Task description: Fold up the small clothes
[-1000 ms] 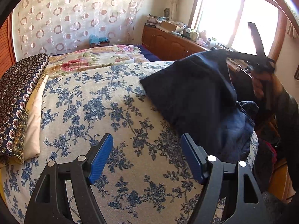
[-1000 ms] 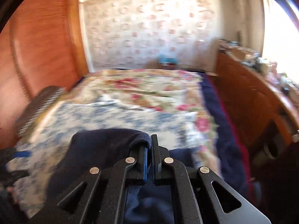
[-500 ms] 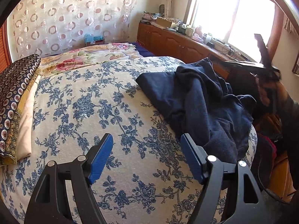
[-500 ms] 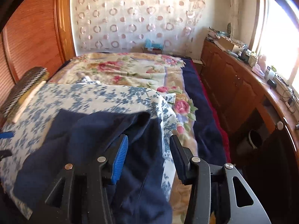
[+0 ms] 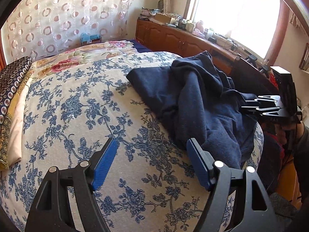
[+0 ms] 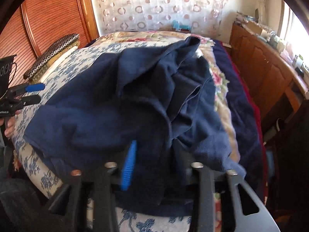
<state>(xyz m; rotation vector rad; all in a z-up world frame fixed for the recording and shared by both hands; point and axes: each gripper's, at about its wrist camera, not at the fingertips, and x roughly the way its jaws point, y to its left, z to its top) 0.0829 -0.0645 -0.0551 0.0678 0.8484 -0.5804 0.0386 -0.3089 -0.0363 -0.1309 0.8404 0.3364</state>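
Observation:
A crumpled navy blue garment [image 5: 195, 100] lies on the blue-flowered bedspread [image 5: 77, 116] at the bed's right side; it fills the right wrist view [image 6: 125, 106]. My left gripper [image 5: 152, 162] is open and empty, over the bedspread just left of the garment's near edge. My right gripper [image 6: 152, 154] is open, its jaws pushed in at the garment's near hem with cloth between them. It shows from the side in the left wrist view [image 5: 249, 105] at the garment's far right edge. The left gripper shows in the right wrist view [image 6: 32, 93].
Patterned folded bedding [image 5: 11, 89] lies along the bed's left side. A floral quilt [image 5: 92, 54] covers the far end. A wooden cabinet [image 5: 173, 38] with clutter stands under the window on the right. A wooden wardrobe [image 6: 54, 19] stands behind the bed.
My right gripper opened and let the lifted garment drop onto the bed, then came down to its near hem. The left gripper stayed open and shifted slightly.

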